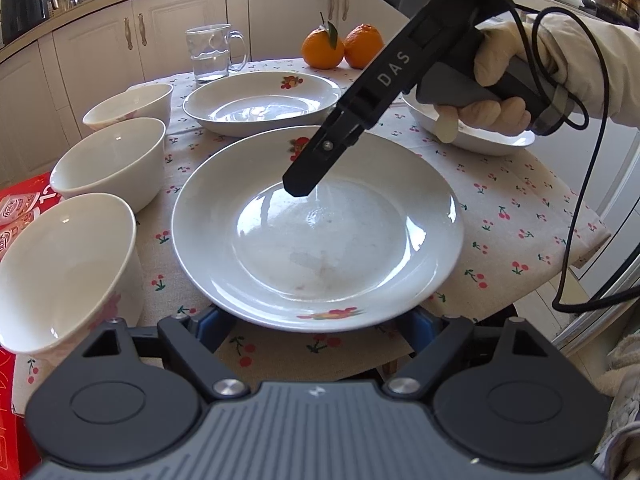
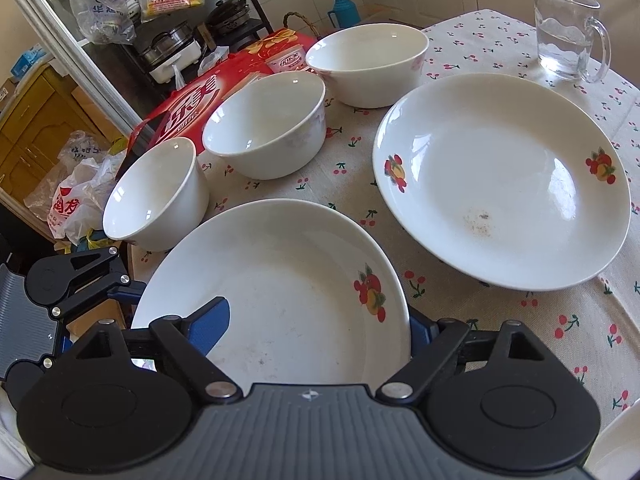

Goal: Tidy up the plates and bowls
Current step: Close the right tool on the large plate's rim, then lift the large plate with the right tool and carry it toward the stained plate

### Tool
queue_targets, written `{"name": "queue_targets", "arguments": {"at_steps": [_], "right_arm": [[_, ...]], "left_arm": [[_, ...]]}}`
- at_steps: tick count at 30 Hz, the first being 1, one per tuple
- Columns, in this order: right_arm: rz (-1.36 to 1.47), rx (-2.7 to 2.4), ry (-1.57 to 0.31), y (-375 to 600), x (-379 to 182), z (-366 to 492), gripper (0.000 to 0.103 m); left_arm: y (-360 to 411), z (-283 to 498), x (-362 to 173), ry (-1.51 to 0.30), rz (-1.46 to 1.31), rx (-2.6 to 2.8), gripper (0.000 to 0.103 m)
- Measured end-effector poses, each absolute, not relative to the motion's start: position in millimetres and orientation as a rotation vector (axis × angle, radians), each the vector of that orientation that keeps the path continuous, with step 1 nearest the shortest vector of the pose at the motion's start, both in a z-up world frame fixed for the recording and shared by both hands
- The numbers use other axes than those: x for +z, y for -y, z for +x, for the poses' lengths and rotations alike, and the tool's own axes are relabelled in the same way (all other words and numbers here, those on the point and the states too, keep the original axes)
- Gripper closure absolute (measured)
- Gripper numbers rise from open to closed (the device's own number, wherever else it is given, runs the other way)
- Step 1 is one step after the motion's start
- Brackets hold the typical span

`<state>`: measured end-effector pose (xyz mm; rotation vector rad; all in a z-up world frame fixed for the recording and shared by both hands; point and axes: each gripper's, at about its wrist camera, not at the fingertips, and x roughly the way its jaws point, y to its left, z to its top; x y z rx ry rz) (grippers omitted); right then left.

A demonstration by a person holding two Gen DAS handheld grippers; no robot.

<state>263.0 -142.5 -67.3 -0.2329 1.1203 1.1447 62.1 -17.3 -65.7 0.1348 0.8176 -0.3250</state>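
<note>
A white plate with fruit prints point(image 1: 316, 232) lies nearest on the cherry-print tablecloth point(image 1: 500, 216). My left gripper point(image 1: 316, 320) is open, its blue fingers reaching under the plate's near rim with their tips hidden. My right gripper point(image 2: 320, 320) is open too and straddles the same plate point(image 2: 280, 292): one blue finger point(image 2: 216, 316) hangs over the plate's inside, the other point(image 2: 422, 330) sits outside its rim. In the left wrist view a gloved hand point(image 1: 500, 64) holds that right gripper point(image 1: 300, 184) above the plate. Three white bowls point(image 2: 156, 192) point(image 2: 268, 124) point(image 2: 368, 68) stand in a row on the left.
A second plate point(image 2: 500, 176) lies further back, and a third plate point(image 1: 480, 140) sits partly behind the gloved hand. A glass mug of water point(image 1: 212, 52) and two oranges point(image 1: 324, 48) stand at the far edge. A red box point(image 2: 200, 96) lies beside the bowls, off the table's left edge.
</note>
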Motion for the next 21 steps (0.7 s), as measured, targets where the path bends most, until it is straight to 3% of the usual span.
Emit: {"name": "queue_targets", "arguments": {"at_steps": [21], "right_arm": [[-0.117,1.042,-1.097,192.7,-45.3,246.4,0.012]], "left_arm": [[34.3,72.2,-46.3,-0.834,0.196,-0.47,0.02]]}}
